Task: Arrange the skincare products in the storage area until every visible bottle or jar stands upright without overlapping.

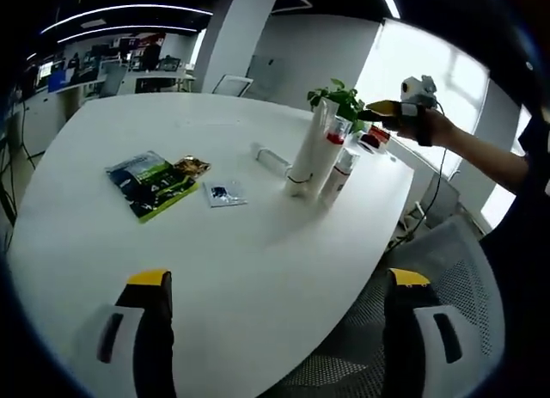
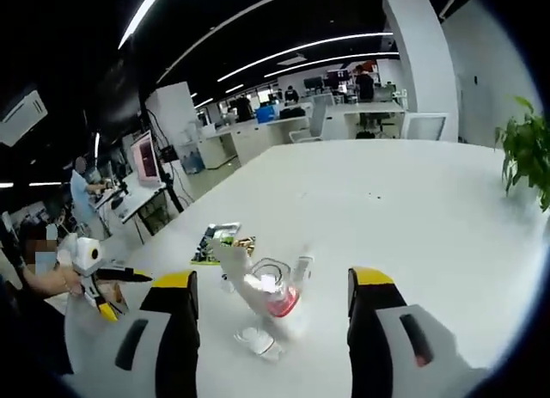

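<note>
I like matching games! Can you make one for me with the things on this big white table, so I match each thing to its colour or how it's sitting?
Things:
1. tall white tube with a red band
2. leafy potted plant
3. flat snack packet
4. small clear bottle

Descriptions:
A. green leaves
B. lying on its side
C. standing upright
D. dark blue and green, lying flat

Pairs: 1-C, 2-A, 3-D, 4-B

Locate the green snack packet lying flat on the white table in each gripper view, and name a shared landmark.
Left gripper view: the green snack packet lies left of centre, left of the standing tubes.
Right gripper view: it sits lower left of centre, just beyond the tubes, partly hidden by them.
Shared landmark: the potted plant, at the right edge in the right gripper view.
</note>
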